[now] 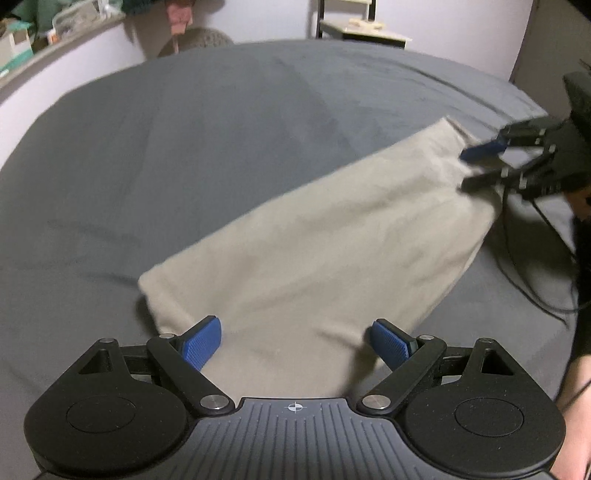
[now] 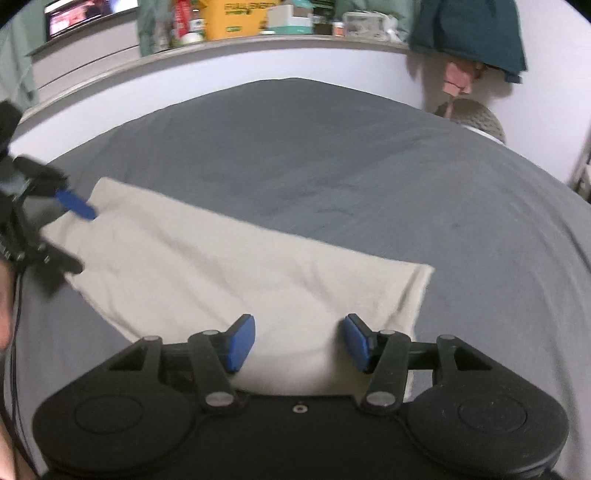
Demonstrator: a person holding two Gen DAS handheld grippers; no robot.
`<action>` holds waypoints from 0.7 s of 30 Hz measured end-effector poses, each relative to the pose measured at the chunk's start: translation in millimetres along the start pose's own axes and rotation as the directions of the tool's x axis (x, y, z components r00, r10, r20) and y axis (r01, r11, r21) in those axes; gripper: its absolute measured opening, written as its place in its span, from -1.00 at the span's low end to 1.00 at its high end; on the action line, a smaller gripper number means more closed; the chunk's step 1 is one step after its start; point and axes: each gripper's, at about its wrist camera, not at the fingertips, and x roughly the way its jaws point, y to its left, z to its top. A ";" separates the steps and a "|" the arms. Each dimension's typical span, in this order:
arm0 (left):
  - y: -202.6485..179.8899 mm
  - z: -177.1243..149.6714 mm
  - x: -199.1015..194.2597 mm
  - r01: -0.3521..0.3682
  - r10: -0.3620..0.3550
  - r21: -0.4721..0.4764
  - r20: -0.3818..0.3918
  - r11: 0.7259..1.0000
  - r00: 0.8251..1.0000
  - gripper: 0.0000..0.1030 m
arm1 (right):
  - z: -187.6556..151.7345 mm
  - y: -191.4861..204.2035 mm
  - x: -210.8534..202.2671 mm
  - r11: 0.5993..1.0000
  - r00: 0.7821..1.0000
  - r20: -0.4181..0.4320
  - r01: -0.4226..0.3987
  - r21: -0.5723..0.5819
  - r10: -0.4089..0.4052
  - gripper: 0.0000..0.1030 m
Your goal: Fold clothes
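Observation:
A beige folded cloth (image 1: pixel 325 251) lies flat on the grey bed sheet (image 1: pixel 184 147); it also shows in the right wrist view (image 2: pixel 229 273). My left gripper (image 1: pixel 295 343) is open, its blue pads either side of the cloth's near end, over it. My right gripper (image 2: pixel 299 343) is open, over the cloth's other end. In the left wrist view the right gripper (image 1: pixel 476 166) sits at the cloth's far right end, jaws apart. In the right wrist view the left gripper (image 2: pixel 70 236) sits at the cloth's left end, jaws apart.
The grey sheet (image 2: pixel 369 166) covers the whole bed. A shelf with boxes and bottles (image 2: pixel 236 22) runs along the far wall. A dark teal garment (image 2: pixel 469 33) hangs at the right. Black cables (image 1: pixel 532 258) trail from the right gripper.

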 end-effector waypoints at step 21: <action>-35.6 36.2 -10.3 0.174 -0.173 0.029 -0.029 0.984 0.984 0.75 | 33.3 -18.5 -10.1 0.995 0.995 -0.072 -0.056 0.084 0.062 0.30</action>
